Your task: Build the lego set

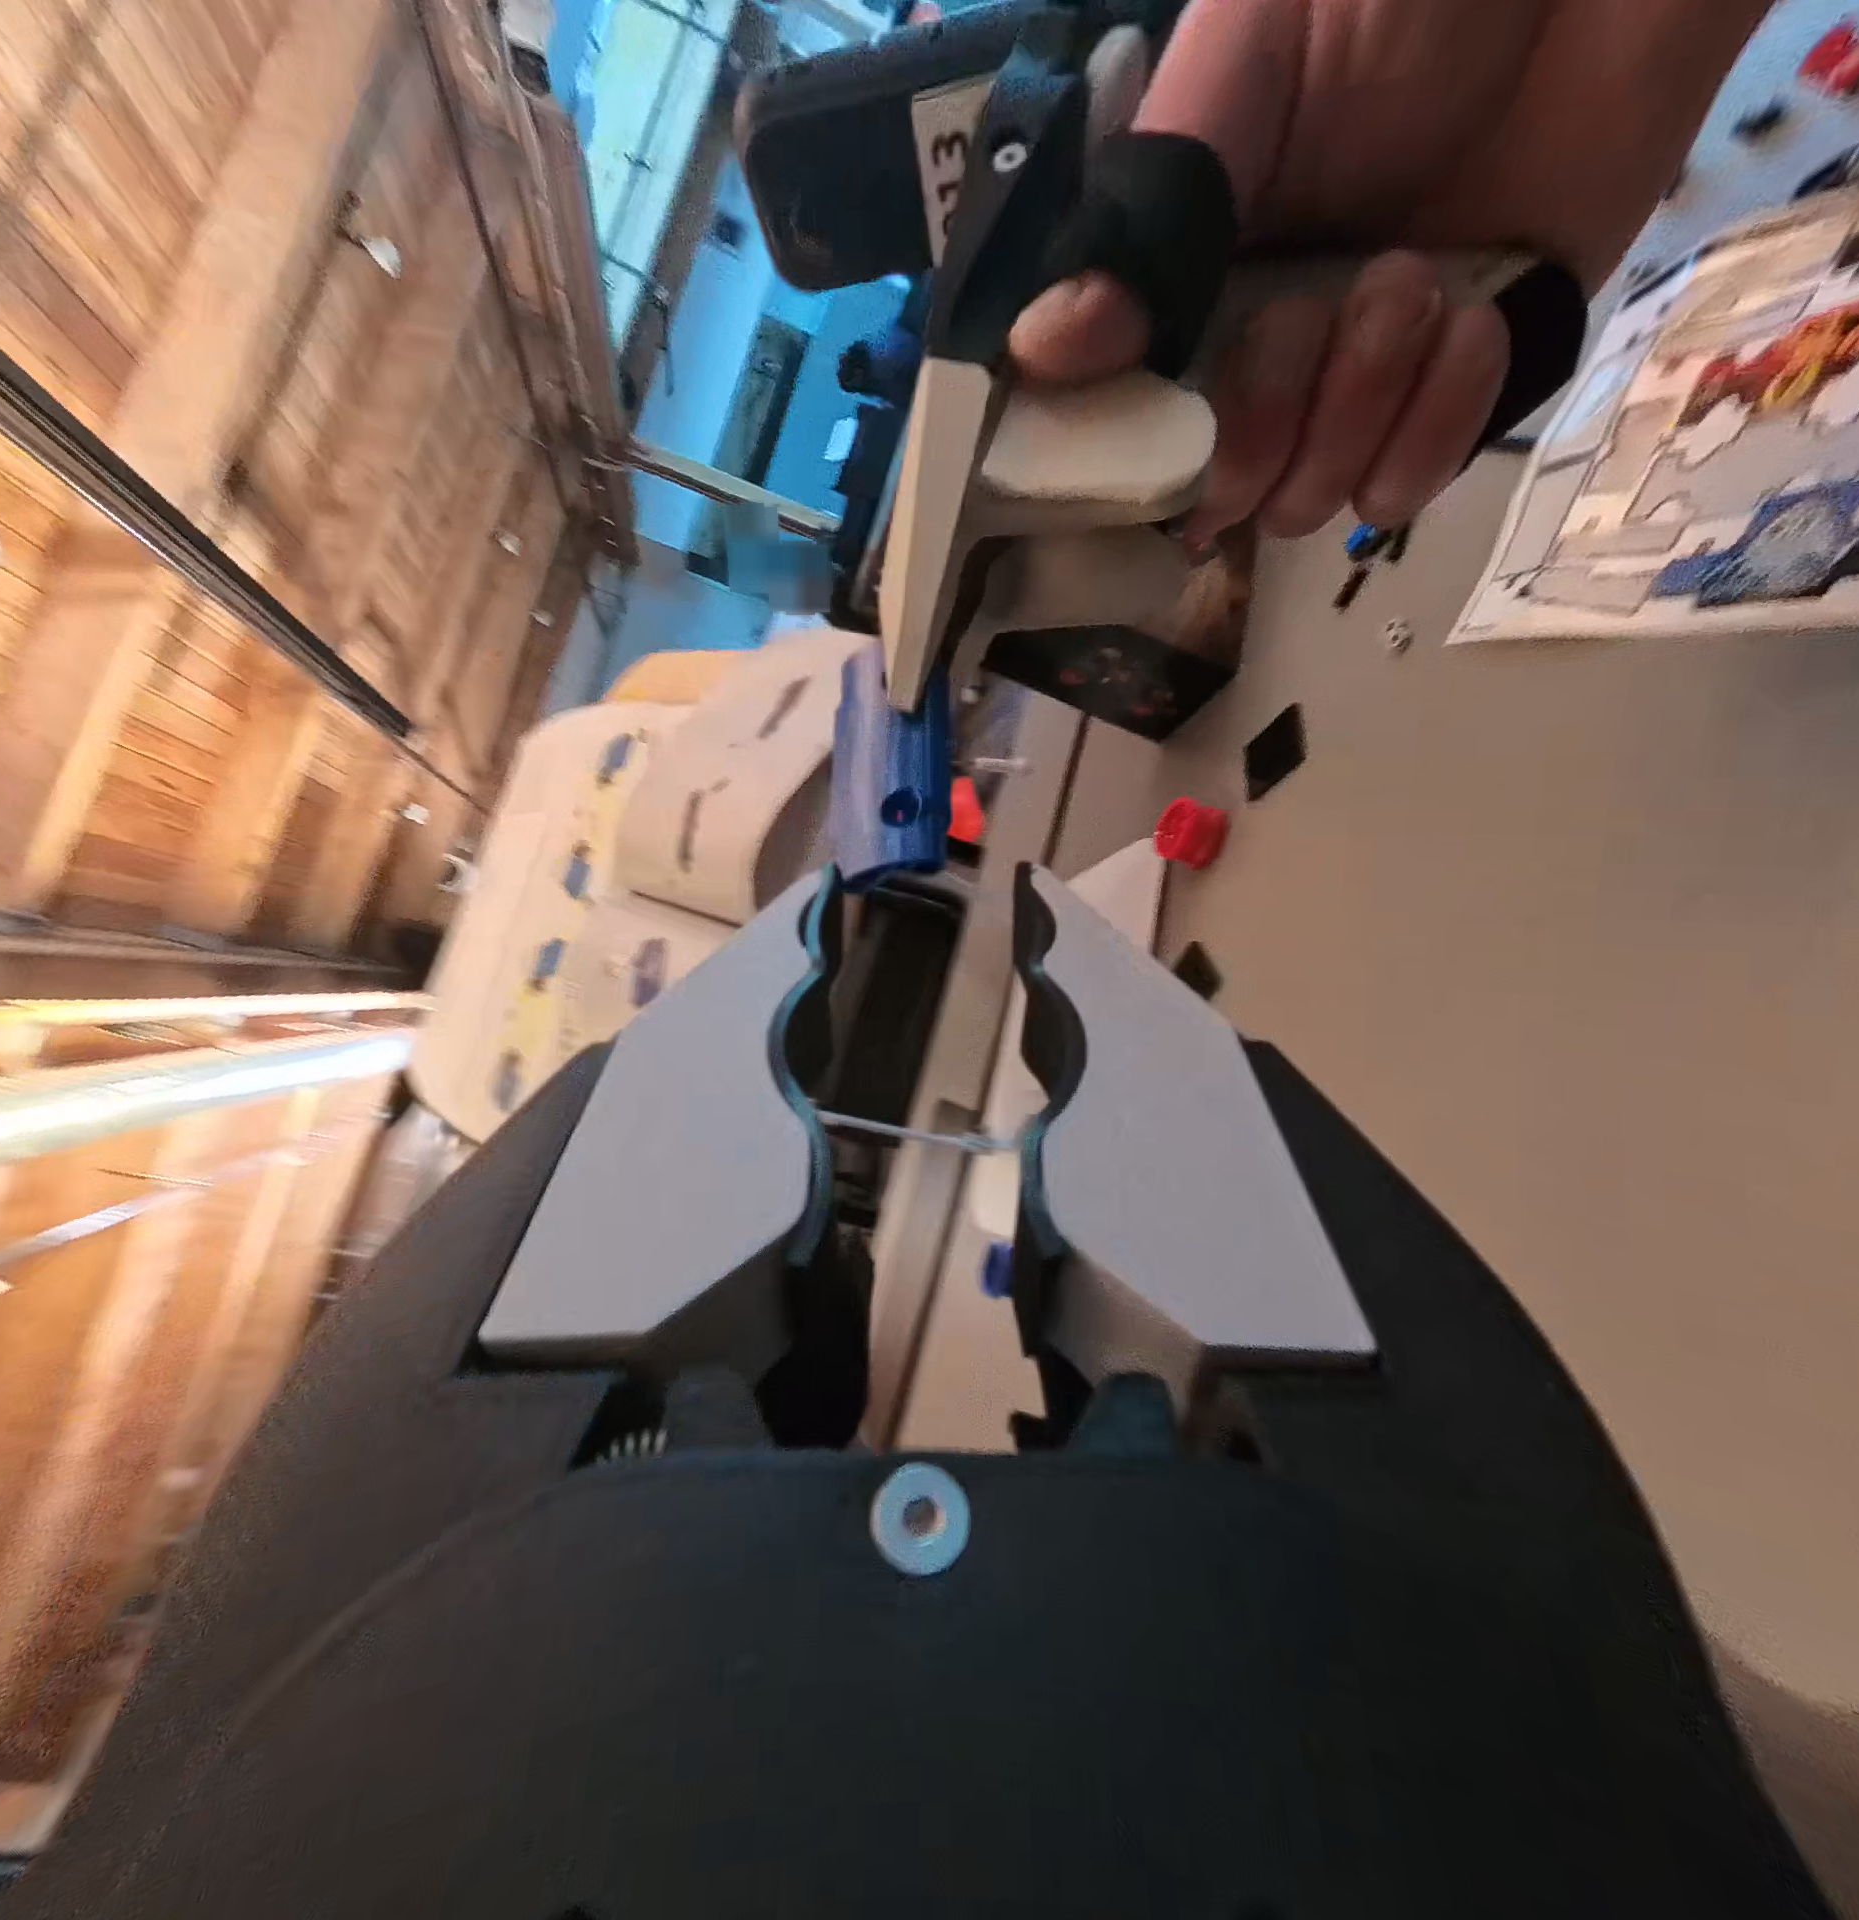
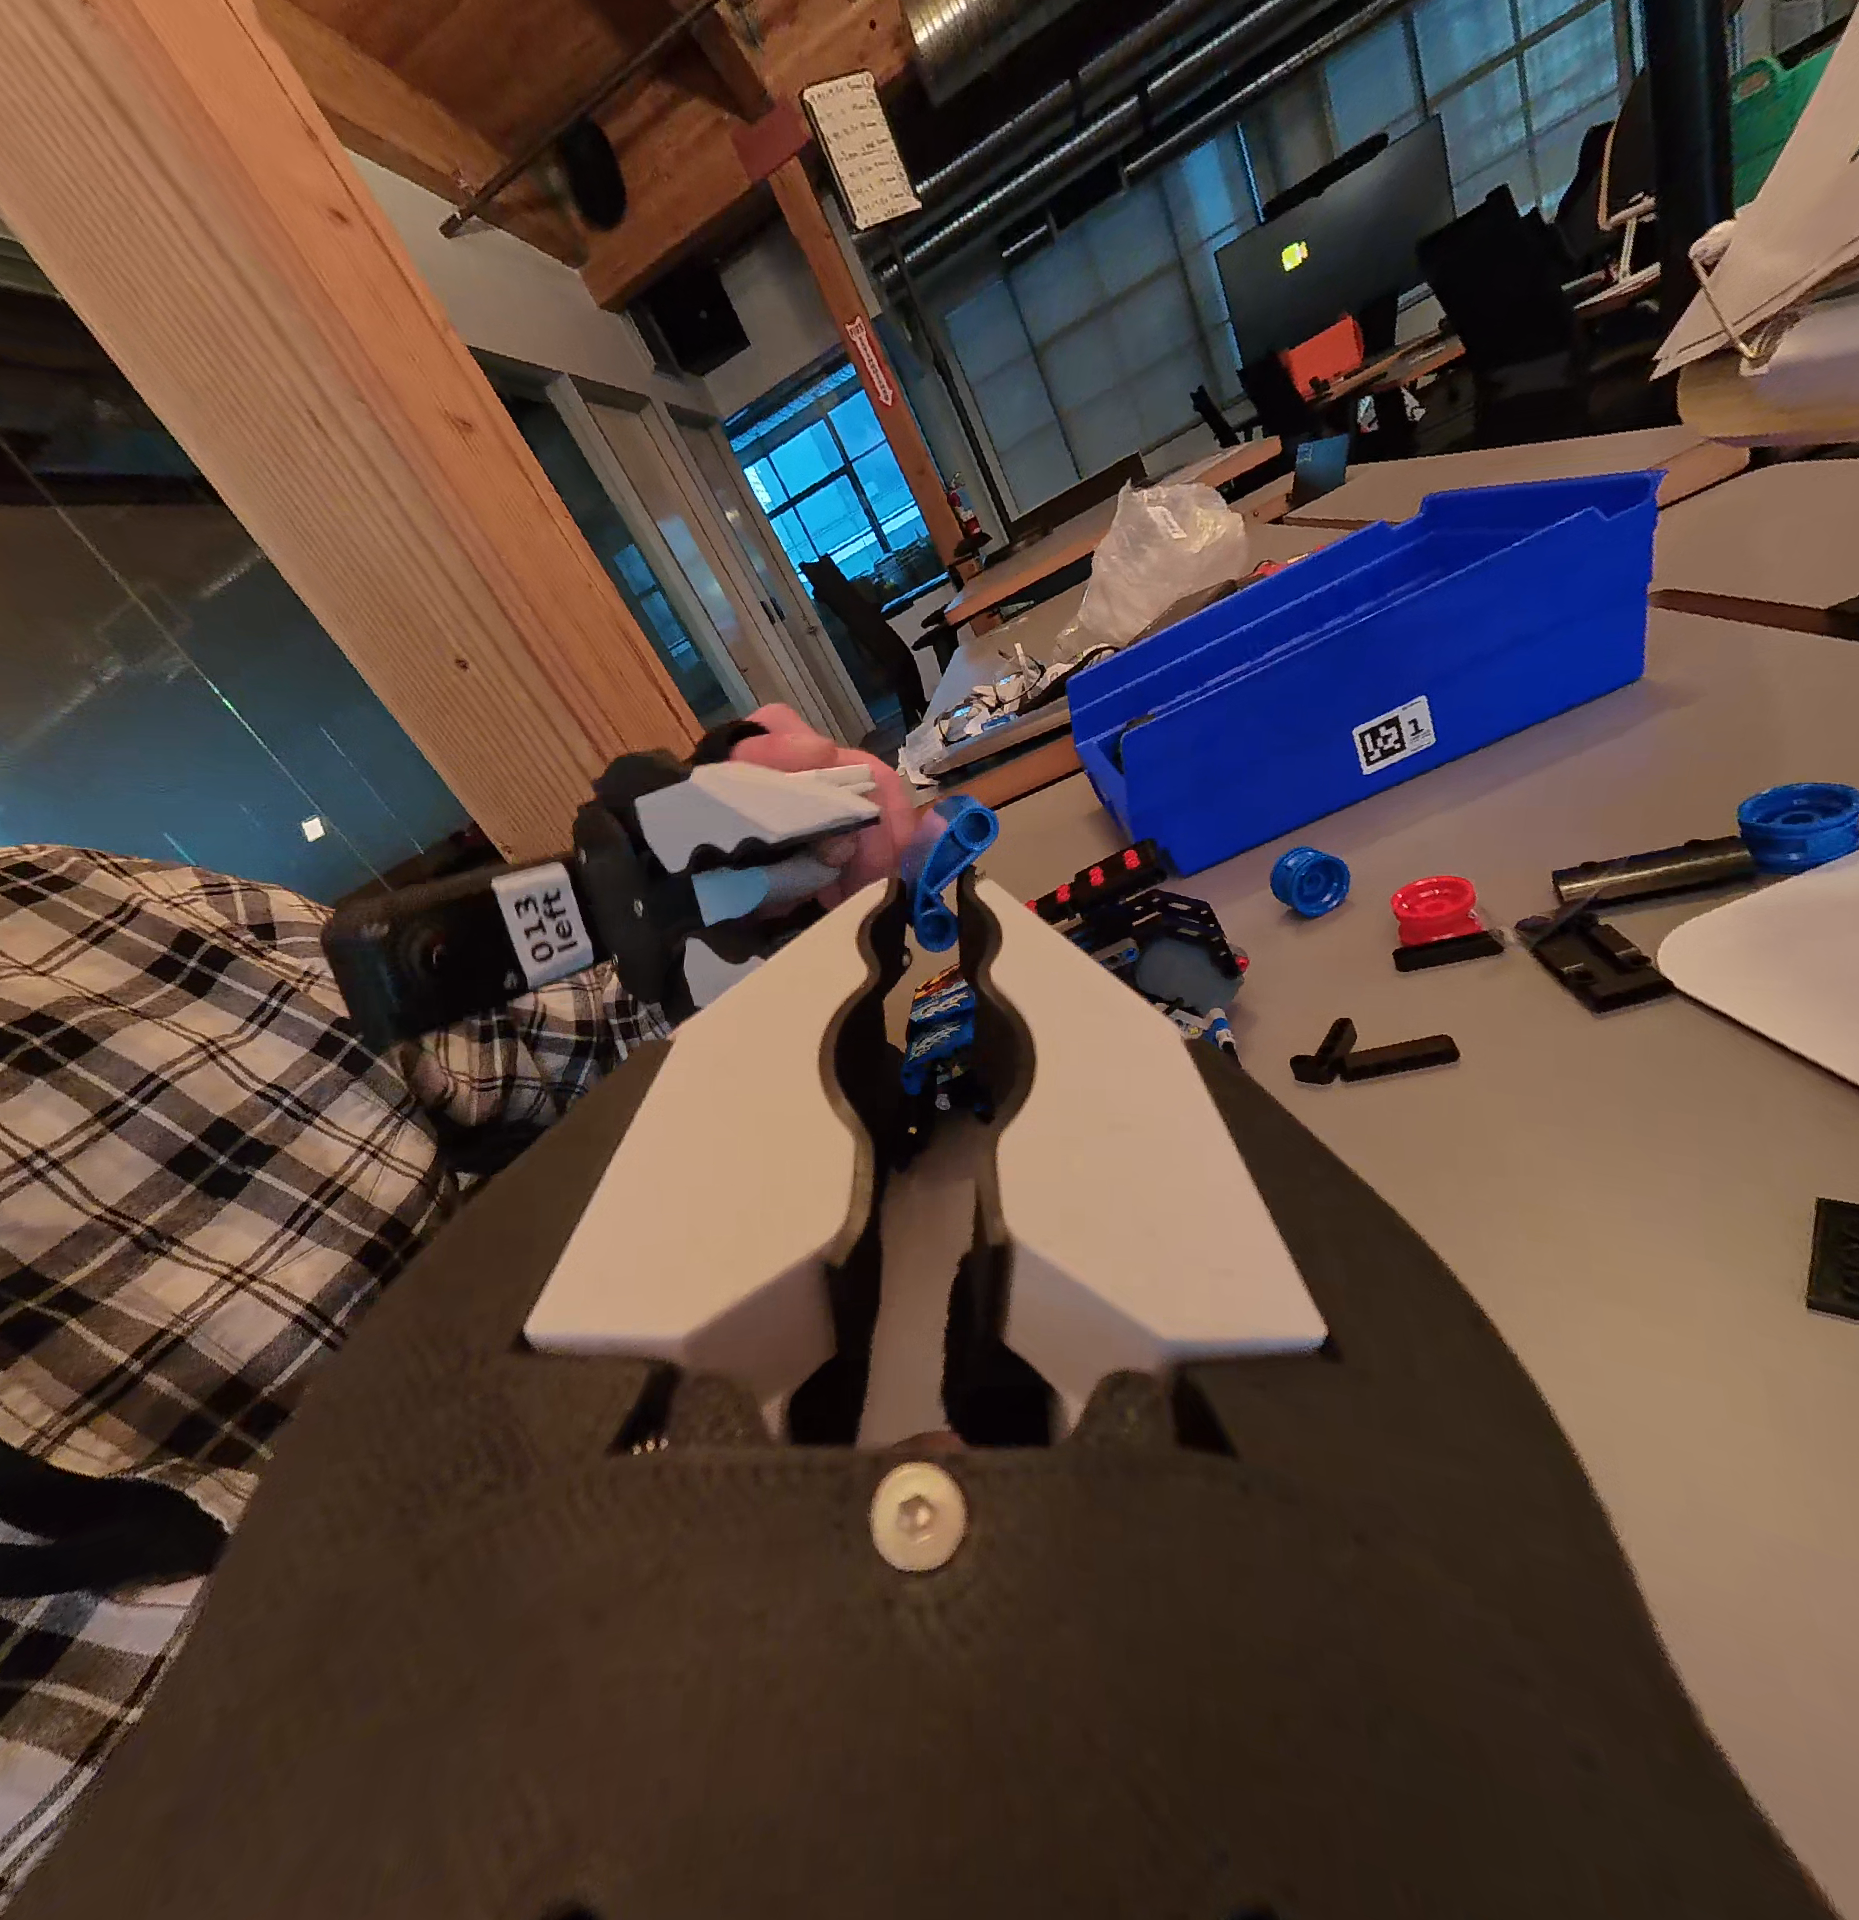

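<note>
Blur across the room behind in the left wrist view; wooden wall and windows smeared, small parts on the table hard to make out. Instruction booklet cut off at the right edge. Small blue printed assembly mostly hidden behind the near fingers in the right wrist view. Partly built black model with red pins half covered just beyond them.

Right gripper drawn narrow, pinching a blue curved beam at its tips and holding it above the table near the front edge. Upper end of the beam sticking out past the fingertips.

Left gripper parted to a moderate gap, gripping nothing. Table surface and a dark shape of unclear kind visible through the gap. One fingertip just beside the lower end of the beam; contact cannot be told.

Hand in a black fingerless glove wrapped around the right gripper's handle, angling it down toward the beam. Plaid sleeve low on the left behind the left gripper, which reaches in sideways to meet the beam.

On the table beyond: blue bin, small blue wheel hub, red wheel hub, loose black pieces nearby.
</note>
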Tool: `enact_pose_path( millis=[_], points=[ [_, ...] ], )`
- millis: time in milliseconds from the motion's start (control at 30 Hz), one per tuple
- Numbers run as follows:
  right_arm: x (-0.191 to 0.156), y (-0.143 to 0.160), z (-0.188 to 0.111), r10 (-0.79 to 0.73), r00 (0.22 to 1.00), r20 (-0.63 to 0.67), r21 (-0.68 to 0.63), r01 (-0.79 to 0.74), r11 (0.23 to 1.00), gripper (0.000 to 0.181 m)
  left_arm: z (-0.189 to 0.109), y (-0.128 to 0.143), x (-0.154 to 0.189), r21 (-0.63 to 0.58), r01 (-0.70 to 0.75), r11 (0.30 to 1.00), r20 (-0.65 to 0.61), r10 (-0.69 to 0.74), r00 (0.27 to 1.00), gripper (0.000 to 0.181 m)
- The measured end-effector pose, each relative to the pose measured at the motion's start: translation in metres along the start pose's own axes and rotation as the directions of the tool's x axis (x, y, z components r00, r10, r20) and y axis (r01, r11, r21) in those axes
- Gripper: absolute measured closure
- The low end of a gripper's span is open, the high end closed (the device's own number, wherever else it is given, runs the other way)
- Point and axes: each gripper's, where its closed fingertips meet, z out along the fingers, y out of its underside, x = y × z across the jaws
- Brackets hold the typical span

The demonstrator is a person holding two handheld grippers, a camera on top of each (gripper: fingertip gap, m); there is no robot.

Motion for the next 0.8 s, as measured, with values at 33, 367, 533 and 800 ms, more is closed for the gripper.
enact_pose_path(
  millis=[33, 367, 533, 800],
  points=[
    [-0.001, 0.0, 0.0, -0.005, 1.0, 0.001, 0.001, 0.005, 1.0, 0.174, 0.001, 0.002, 0.0, -0.013, 0.058, 0.998, -0.028, -0.058, 0.998, 0.147],
    [-0.013, 0.01, -0.002, -0.186, 0.983, -0.007, -0.1, 0.184, 0.978, 0.173, 0.007, -0.01, 0.001, -0.033, 0.405, 0.914, -0.199, -0.403, 0.893, 0.155],
    [-0.009, 0.013, -0.009, -0.202, 0.979, -0.021, -0.118, 0.198, 0.973, 0.173, 0.013, -0.01, 0.008, -0.052, 0.39, 0.92, -0.193, -0.392, 0.899, 0.157],
    [-0.009, 0.01, -0.015, -0.2, 0.979, -0.031, -0.118, 0.195, 0.974, 0.174, 0.015, -0.014, 0.015, -0.077, 0.502, 0.862, -0.156, -0.508, 0.847, 0.157]
  ],
)
